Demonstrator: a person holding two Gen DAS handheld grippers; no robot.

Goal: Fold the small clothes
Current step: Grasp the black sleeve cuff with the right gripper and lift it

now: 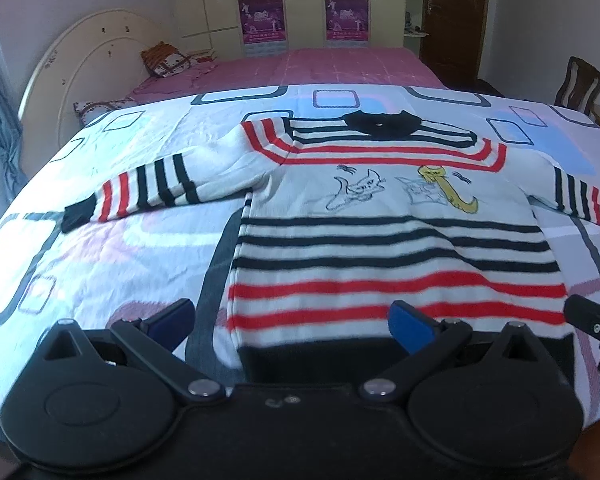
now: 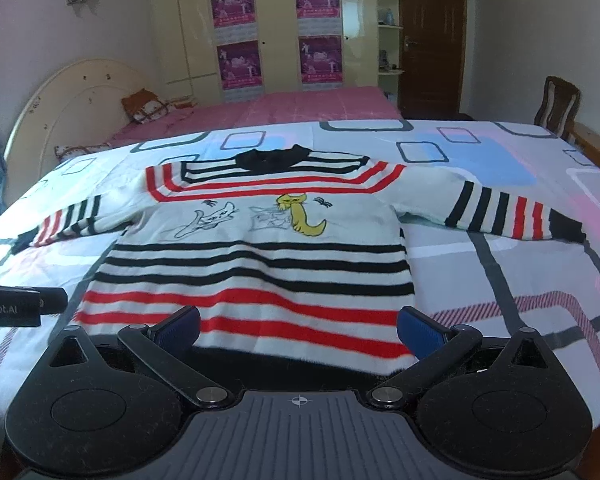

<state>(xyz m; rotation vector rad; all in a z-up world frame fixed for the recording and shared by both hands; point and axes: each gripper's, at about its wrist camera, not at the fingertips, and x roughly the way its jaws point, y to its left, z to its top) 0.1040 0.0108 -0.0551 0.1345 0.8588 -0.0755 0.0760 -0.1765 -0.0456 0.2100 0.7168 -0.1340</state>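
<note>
A small white sweater (image 1: pixel 380 248) with red and black stripes, a black collar and cat drawings lies flat, front up, both sleeves spread out; it also shows in the right wrist view (image 2: pixel 260 256). My left gripper (image 1: pixel 292 320) is open at the sweater's black hem, near its left bottom corner, with nothing between its blue pads. My right gripper (image 2: pixel 298 326) is open at the hem, near the right bottom corner, also empty. Each gripper shows at the edge of the other's view, the right one (image 1: pixel 592 320) and the left one (image 2: pixel 24 304).
The sweater lies on a white sheet (image 2: pixel 520 264) printed with grey, blue and pink rectangles. Behind it is a pink bed (image 1: pixel 320 66) with a cream headboard (image 1: pixel 80 64) and pillows. A wooden chair (image 2: pixel 558 106) stands at the far right, wardrobes and a door behind.
</note>
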